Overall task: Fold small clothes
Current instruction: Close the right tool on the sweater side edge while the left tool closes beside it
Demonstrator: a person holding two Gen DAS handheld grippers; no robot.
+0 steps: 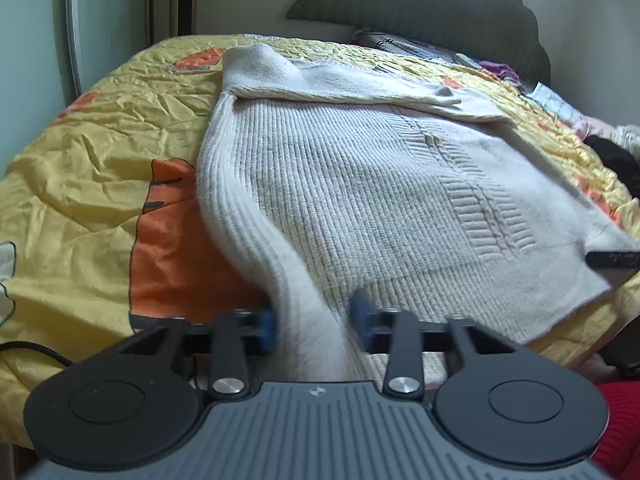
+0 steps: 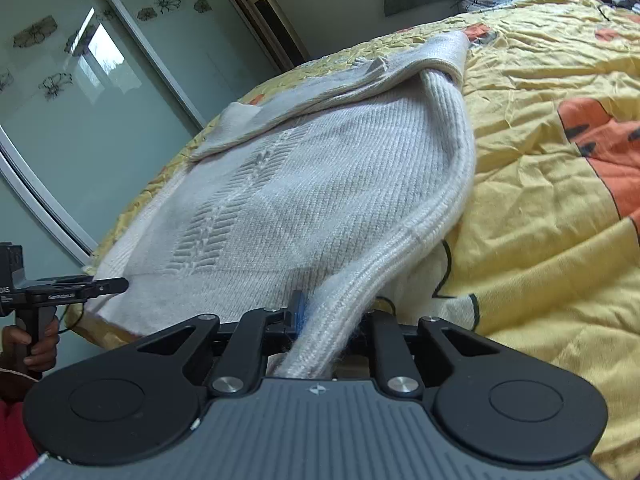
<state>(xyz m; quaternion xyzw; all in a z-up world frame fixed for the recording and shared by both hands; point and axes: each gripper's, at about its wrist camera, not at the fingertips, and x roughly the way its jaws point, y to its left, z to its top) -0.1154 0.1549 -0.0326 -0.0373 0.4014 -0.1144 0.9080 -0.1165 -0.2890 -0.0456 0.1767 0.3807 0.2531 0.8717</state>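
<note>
Knitted wool on crinkled cloth

The cream sweater (image 1: 360,184) is fuzzy ribbed knit; beneath it the yellow bedcover (image 1: 100,168) is thin, creased, faintly glossy cloth; beyond it, frosted glass doors (image 2: 100,80).

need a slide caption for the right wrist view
Right gripper shut on the ribbed edge of a cream knit sweater spread on a yellow patterned bedspread.

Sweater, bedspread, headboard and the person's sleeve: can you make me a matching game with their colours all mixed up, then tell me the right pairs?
Things:
1 sweater
2 bedspread
3 headboard
4 person's sleeve

Colours:
A red
B dark grey
C cream
D yellow with orange patches

Right pairs: 1-C, 2-D, 3-B, 4-A.
</note>
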